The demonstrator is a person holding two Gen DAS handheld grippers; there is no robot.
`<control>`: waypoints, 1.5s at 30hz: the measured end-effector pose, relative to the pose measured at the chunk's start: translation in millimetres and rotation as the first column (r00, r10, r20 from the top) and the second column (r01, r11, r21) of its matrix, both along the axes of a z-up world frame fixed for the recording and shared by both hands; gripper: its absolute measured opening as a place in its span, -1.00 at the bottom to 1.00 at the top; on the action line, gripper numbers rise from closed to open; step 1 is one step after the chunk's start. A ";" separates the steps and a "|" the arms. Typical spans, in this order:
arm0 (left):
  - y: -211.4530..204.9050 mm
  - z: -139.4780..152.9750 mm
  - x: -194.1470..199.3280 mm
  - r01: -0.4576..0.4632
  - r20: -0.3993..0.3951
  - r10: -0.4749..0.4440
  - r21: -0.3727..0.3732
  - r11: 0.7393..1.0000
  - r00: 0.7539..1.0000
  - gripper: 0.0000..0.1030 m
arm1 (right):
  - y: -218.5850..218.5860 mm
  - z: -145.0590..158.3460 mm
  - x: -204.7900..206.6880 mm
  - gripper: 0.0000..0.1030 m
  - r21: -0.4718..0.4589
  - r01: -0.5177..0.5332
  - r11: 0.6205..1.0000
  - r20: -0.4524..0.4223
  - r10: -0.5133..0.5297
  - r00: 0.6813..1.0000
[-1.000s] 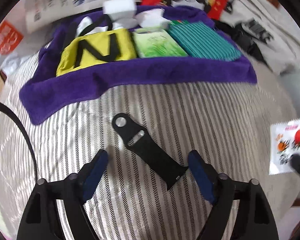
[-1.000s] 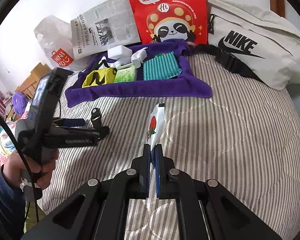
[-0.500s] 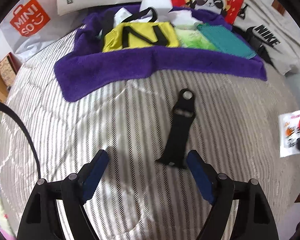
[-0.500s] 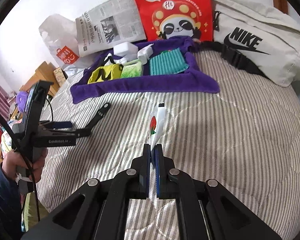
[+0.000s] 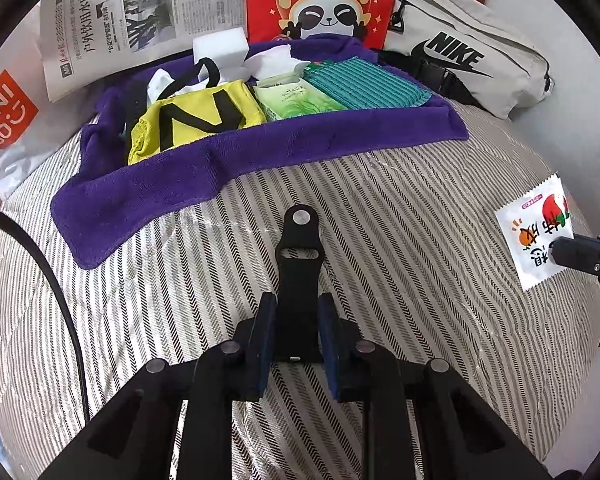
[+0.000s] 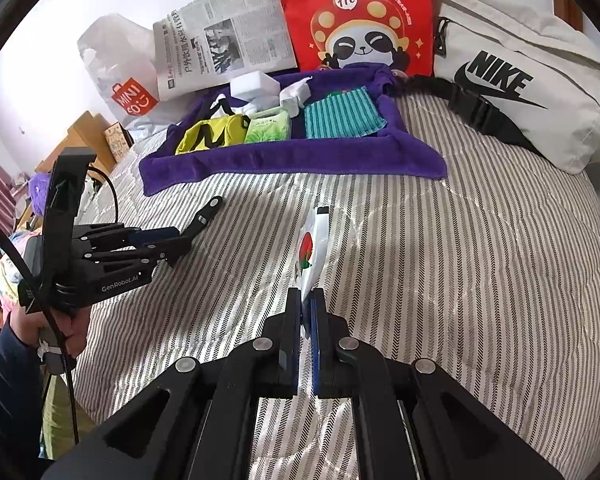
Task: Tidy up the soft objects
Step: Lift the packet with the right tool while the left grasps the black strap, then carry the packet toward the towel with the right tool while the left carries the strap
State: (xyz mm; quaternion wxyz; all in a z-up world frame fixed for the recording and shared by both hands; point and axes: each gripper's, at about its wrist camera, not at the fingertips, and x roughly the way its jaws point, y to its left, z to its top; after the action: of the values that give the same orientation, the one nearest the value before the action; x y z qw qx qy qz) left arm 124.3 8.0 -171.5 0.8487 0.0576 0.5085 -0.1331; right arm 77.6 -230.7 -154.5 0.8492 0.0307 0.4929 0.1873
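Left gripper (image 5: 296, 320): fingers have just closed and now clamp the near end of the black strap (image 5: 300, 264), which lies on the striped bed (image 5: 420, 280). Right gripper (image 6: 306, 312): fingers pinched together on the white packet (image 6: 314, 248), edge-on in its own view; only the left view shows its printed face. Purple towel (image 5: 260, 148) at the far side carries folded cloths.

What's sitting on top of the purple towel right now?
On the purple towel: a yellow bag, a green tissue pack, a teal striped cloth, a white block and crumpled white tissue. Anything beneath them is covered.
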 end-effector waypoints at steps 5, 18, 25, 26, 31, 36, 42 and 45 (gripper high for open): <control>-19.4 -6.3 5.2 0.032 0.025 -0.033 0.042 0.999 0.999 -0.44 | 5.1 -1.4 3.5 -0.92 -0.013 -0.011 1.000 -0.008 0.011 1.000; 19.9 8.5 2.6 -0.043 -0.013 0.041 -0.131 0.990 0.999 -0.62 | 13.7 -1.1 7.3 -0.91 -0.024 -0.013 1.000 -0.015 0.013 1.000; 22.1 0.7 5.0 -0.030 -0.049 0.024 -0.119 0.992 0.999 -0.62 | 21.1 2.6 16.3 -0.92 -0.039 -0.024 0.999 -0.002 0.024 1.000; 20.3 -1.9 6.1 -0.027 -0.055 0.021 -0.109 0.994 0.998 -0.61 | 22.8 2.7 17.5 -0.92 -0.039 -0.028 0.999 -0.002 0.027 1.000; 10.7 -2.7 8.4 0.002 -0.049 -0.004 -0.055 0.999 0.999 -0.59 | 29.5 0.5 19.3 -0.92 -0.041 -0.038 0.998 -0.006 0.037 0.999; 8.4 -3.1 13.1 0.005 -0.042 -0.007 -0.051 0.999 0.999 -0.62 | 32.7 -6.4 19.2 -0.92 -0.037 -0.044 0.998 -0.022 0.044 0.999; 21.1 2.4 13.2 -0.025 -0.049 0.019 -0.122 0.992 0.999 -0.91 | 31.0 -10.3 17.6 -0.92 -0.036 -0.042 0.998 -0.033 0.041 0.999; 23.4 4.3 14.0 -0.017 -0.059 0.010 -0.129 0.991 0.998 -0.91 | 28.0 -6.1 17.0 -0.92 -0.031 -0.037 0.999 -0.023 0.037 0.999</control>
State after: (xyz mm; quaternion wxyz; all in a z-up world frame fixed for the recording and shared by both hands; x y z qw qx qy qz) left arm 138.3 31.4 -167.2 0.8364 -0.0049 0.5237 -0.1617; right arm 94.6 -202.7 -160.6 0.8404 0.0102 0.5058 0.1947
